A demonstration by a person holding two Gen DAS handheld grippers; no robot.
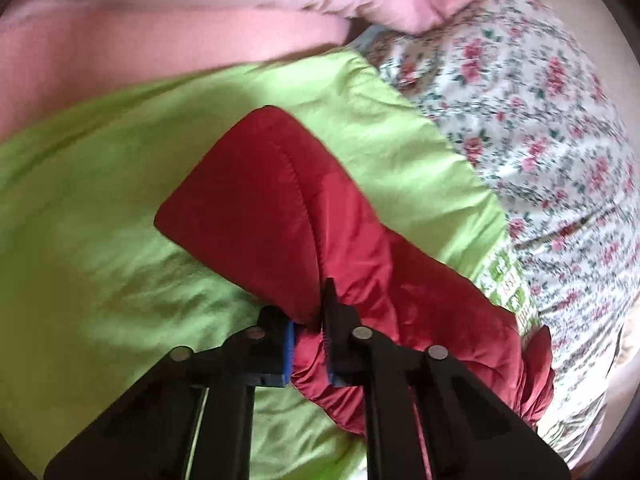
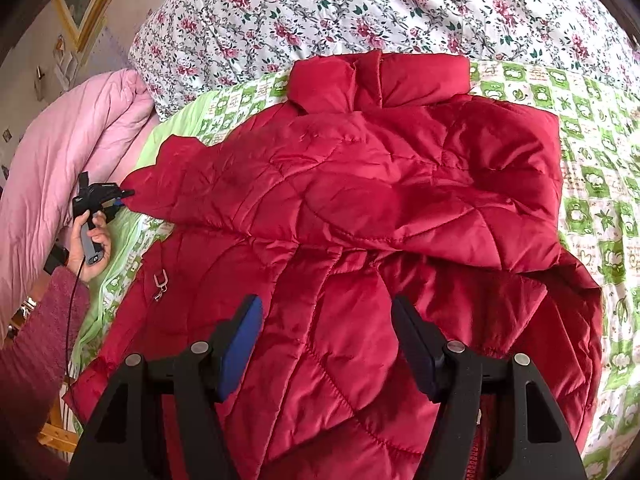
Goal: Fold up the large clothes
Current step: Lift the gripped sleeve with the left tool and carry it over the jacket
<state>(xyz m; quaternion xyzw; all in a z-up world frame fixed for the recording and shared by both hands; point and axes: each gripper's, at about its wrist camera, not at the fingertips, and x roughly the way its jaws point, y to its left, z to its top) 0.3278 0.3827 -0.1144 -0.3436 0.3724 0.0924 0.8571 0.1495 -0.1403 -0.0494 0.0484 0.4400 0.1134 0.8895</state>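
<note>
Left gripper (image 1: 310, 344) fingers (image 1: 288, 354) clamp red sleeve (image 1: 280, 208).

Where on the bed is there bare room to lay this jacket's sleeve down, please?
Free: green sheet between sleeve and pink quilt; checked sheet right of the jacket. Crowded: the floral pillow beyond the collar.

Quilted red jacket (image 2: 360, 208) of glossy, smooth cloth.
</note>
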